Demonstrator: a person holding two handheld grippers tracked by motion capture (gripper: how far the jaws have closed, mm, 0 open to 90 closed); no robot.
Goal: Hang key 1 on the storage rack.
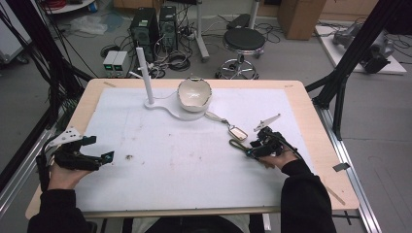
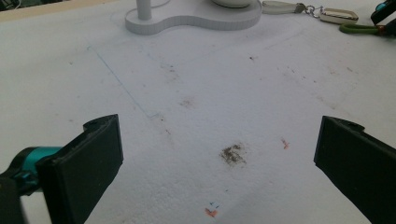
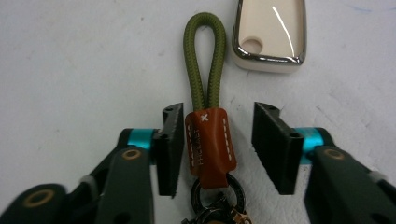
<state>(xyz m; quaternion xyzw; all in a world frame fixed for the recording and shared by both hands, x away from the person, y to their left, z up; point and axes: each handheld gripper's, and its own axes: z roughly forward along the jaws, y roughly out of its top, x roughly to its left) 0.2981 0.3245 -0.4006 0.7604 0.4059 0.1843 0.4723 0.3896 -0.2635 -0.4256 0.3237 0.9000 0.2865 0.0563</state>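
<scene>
Straddling the brown leather tab of the olive cord loop, the right gripper has its jaws part-closed: the left pad touches or nearly touches the tab, the right pad stands clear, so nothing is clamped. The loop's long axis runs straight ahead of the fingers, bend pointing away, metal ring at the near end, cream key fob just beyond the right finger. The left gripper is wide open over bare mat; the white bowl sits on its stand, contents not discernible.

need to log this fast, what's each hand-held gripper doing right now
left hand-held gripper: open, nothing between its jaws
right hand-held gripper: open around the brown leather tab of the green cord loop, pads not pressing on it yet
</scene>
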